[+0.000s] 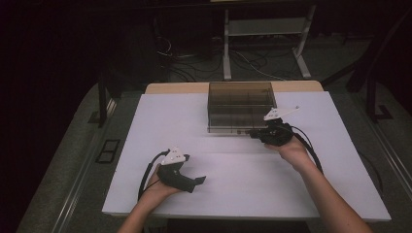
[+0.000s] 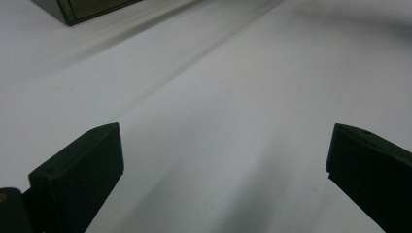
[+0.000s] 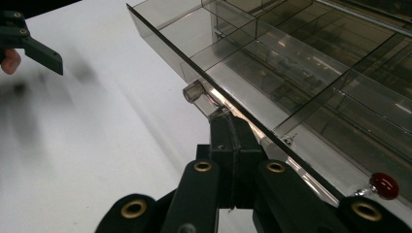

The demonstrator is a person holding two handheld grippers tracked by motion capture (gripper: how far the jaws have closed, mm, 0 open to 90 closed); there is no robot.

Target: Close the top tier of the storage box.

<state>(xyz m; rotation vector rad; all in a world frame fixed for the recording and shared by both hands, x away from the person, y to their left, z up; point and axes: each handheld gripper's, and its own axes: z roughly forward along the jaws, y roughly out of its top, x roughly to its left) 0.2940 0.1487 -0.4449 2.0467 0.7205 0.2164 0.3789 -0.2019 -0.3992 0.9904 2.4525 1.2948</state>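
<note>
Right hand [image 1: 291,148]: reaching forward from the bottom right of the high view, forearm angling up and left, wrist extended toward the box.
Right gripper [image 1: 256,133]: lying low and pointing left along the box's near edge; in its own view [image 3: 224,116] the two jaws are pressing flat together, pinching the clear handle.
Handle [image 3: 201,97]: a small clear cylinder sticking out from the front lip of the lid, its near end sitting between the jaw tips.
Box [image 1: 241,104]: smoky transparent, divided into compartments, sitting at the far middle of the white table [image 1: 145,126]; its lid edge is running diagonally across the right gripper view.
Red knob [image 3: 384,185]: showing at the box's near wall, lower right.
Left hand [image 1: 158,182]: resting on the near left of the table, well apart from the box.
Left gripper [image 1: 197,182]: pointing right, jaws standing wide apart over bare table, holding nothing.
</note>
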